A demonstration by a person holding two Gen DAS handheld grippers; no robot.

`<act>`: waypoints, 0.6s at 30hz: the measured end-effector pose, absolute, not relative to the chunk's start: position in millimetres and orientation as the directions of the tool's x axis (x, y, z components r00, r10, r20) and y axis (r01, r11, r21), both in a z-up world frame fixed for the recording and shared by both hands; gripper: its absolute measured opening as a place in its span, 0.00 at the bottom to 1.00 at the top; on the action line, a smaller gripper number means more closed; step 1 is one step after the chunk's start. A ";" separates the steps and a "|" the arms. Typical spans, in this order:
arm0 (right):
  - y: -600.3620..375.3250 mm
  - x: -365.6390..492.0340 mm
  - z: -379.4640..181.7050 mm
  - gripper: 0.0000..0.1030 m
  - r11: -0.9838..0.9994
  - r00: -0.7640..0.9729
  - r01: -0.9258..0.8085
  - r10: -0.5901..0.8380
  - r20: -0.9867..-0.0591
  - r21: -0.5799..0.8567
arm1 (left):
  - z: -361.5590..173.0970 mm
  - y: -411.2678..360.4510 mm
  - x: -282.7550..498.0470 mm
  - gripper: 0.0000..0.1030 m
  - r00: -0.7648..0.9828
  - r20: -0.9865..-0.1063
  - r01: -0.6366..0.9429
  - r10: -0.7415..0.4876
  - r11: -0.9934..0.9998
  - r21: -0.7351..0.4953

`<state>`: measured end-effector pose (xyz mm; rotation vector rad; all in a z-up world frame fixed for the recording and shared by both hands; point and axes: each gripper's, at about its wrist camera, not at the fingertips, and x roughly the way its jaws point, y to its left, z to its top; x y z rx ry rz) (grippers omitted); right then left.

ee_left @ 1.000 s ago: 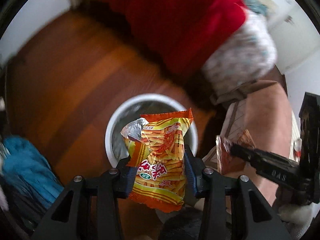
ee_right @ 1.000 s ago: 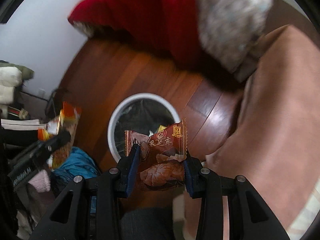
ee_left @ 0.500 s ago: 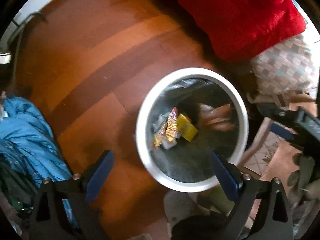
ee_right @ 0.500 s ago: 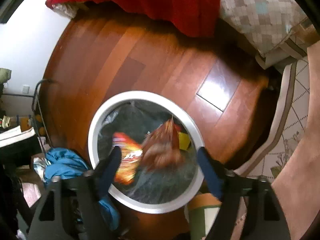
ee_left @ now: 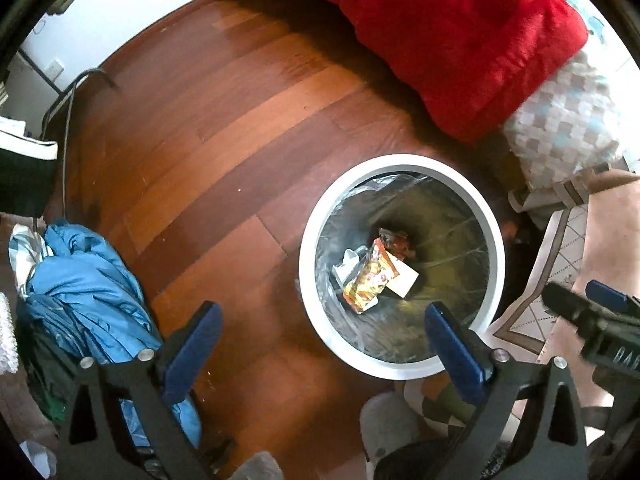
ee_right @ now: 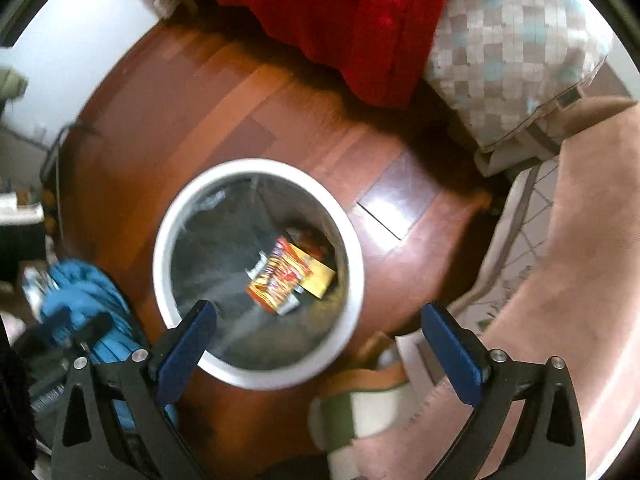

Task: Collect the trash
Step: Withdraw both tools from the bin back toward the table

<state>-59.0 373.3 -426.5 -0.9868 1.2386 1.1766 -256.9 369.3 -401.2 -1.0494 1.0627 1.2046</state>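
A white round trash bin (ee_left: 308,240) with a dark liner stands on the wooden floor; it also shows in the right wrist view (ee_right: 162,240). At its bottom lie an orange-yellow snack packet (ee_left: 368,276) (ee_right: 280,274), a dark brown wrapper (ee_left: 396,240) and a yellow card (ee_left: 406,280). My left gripper (ee_left: 320,320) is open and empty above the bin's near-left rim. My right gripper (ee_right: 318,320) is open and empty above the bin's near rim; it also shows at the right edge of the left wrist view (ee_left: 592,316).
A red blanket (ee_left: 460,32) and a checked pillow (ee_left: 560,128) lie on a bed behind the bin. Blue clothing (ee_left: 88,280) is piled at the left. A pink rug (ee_right: 560,280) and a slipper (ee_right: 360,400) lie at the right.
Both grippers opened and dropped their packets into the bin. The snack packet and the brown wrapper now lie at its bottom. Both grippers have drawn back a little.
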 end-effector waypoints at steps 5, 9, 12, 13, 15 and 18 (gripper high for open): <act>356.3 -56.9 -419.9 1.00 0.145 -0.024 -0.989 0.103 -0.994 0.039 | -386.4 360.7 -248.8 1.00 0.061 -0.975 -0.994 0.214 0.097 -0.041; 348.1 -57.6 -407.6 1.00 0.155 -0.030 -0.987 0.120 -0.992 0.048 | -368.4 355.1 -245.0 1.00 0.057 -0.968 -0.993 0.244 0.118 -0.029; 341.2 -59.1 -389.9 1.00 0.153 -0.033 -0.987 0.145 -0.989 0.055 | -349.9 349.3 -243.1 1.00 0.063 -0.960 -0.991 0.272 0.128 -0.029; 338.9 -59.2 -383.8 1.00 0.153 -0.035 -0.987 0.154 -0.987 0.059 | -342.9 347.3 -242.0 1.00 0.062 -0.957 -0.991 0.282 0.132 -0.025; 333.0 -59.6 -367.8 1.00 0.156 -0.047 -0.985 0.180 -0.983 0.076 | -327.0 342.4 -240.2 1.00 0.065 -0.950 -0.990 0.305 0.142 -0.022; 321.9 -57.4 -342.6 1.00 0.164 -0.052 -0.982 0.224 -0.973 0.090 | -301.0 333.7 -238.3 1.00 0.067 -0.936 -0.988 0.345 0.156 -0.013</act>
